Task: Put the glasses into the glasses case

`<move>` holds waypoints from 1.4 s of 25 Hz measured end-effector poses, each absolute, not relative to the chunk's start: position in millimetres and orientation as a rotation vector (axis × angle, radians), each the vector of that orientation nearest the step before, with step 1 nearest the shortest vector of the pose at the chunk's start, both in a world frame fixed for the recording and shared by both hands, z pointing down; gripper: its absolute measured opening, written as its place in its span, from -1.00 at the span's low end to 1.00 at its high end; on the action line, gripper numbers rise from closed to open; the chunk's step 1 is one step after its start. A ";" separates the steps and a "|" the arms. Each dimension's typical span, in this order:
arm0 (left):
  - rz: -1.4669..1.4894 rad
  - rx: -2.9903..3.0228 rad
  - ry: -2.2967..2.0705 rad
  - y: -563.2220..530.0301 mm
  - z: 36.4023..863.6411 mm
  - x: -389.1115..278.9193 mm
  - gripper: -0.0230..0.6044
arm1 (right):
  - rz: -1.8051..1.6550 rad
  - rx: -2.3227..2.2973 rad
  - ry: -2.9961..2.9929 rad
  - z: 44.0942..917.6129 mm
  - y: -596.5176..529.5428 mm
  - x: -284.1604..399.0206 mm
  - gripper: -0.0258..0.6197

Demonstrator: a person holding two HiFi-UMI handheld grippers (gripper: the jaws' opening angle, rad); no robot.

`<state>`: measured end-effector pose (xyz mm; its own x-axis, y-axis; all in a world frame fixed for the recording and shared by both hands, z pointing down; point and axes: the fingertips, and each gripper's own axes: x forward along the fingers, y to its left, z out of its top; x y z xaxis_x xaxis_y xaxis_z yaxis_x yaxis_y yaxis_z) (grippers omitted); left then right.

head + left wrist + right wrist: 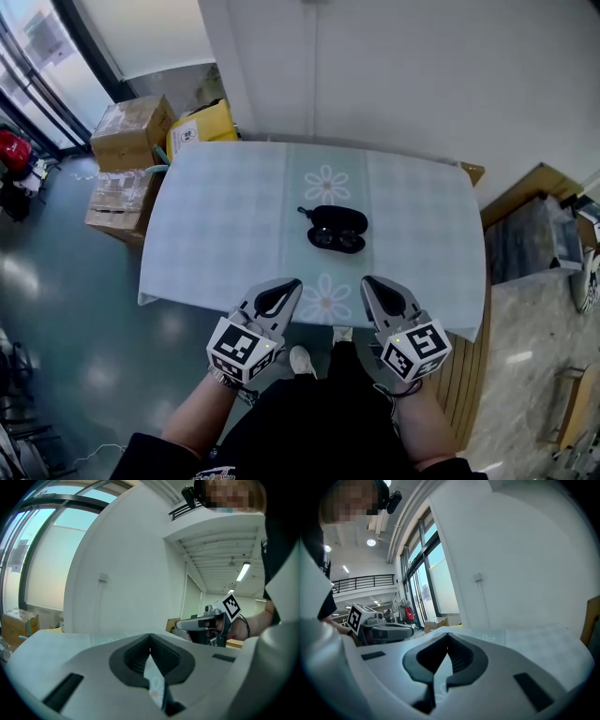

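The table [216, 225], under a pale checked cloth with daisy prints, fills the middle of the scene. The task's things lie together near its centre: a black glasses case [341, 217] with what look like the dark glasses [334, 242] touching its near side. They are too small here to tell whether the case is open, or just where one thing ends and the other begins.

Both tools hang over the near edge, well short of them. The left gripper [287, 288] and right gripper [372, 285] each have their jaws pressed tip to tip with nothing between them, so the reach seems not yet begun.

To do it well, I judge the jaws should part before they arrive. One gripper should steady the case while the other takes the glasses by the frame, not the lenses, coming in low and slowly so nothing skids on the cloth.

Bare cloth lies on every side of the case, widest to the left and right. The far edge runs close under a white wall. Cardboard boxes [131, 136] stand on the floor off the far left corner, clear of any likely path
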<state>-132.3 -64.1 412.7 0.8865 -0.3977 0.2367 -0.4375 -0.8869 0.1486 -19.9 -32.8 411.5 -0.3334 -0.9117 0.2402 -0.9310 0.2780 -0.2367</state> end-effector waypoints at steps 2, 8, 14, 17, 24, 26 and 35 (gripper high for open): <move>0.306 2.858 -0.623 -54.1 415.1 -136.7 -0.84 | 0.524 1.783 -2.460 412.3 -24.0 -26.1 -0.85; 0.339 2.870 -0.568 -31.4 421.9 -141.3 -0.84 | 0.529 1.771 -2.444 415.7 -3.7 -40.7 -0.85; 0.344 2.882 -0.540 -18.2 421.4 -138.7 -0.84 | 0.511 1.749 -2.446 413.1 7.4 -45.8 -0.85; 0.343 2.892 -0.535 -17.1 420.1 -134.6 -0.84 | 0.504 1.743 -2.448 412.2 10.4 -45.5 -0.85; 0.338 2.908 -0.520 -17.2 417.5 -126.8 -0.84 | 0.517 1.752 -2.438 417.7 13.2 -41.7 -0.85; 0.337 2.906 -0.520 -18.2 417.2 -126.5 -0.84 | 0.522 1.756 -2.436 417.7 13.1 -41.0 -0.85; 0.332 2.903 -0.522 -20.8 416.9 -126.8 -0.84 | 0.530 1.766 -2.429 419.2 11.6 -39.1 -0.85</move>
<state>-126.8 -20.8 416.9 0.9139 -0.3220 0.2473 -0.3606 -0.9236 0.1303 -39.1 11.6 419.2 -0.3266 -0.9045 0.2741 -0.9365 0.2705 -0.2232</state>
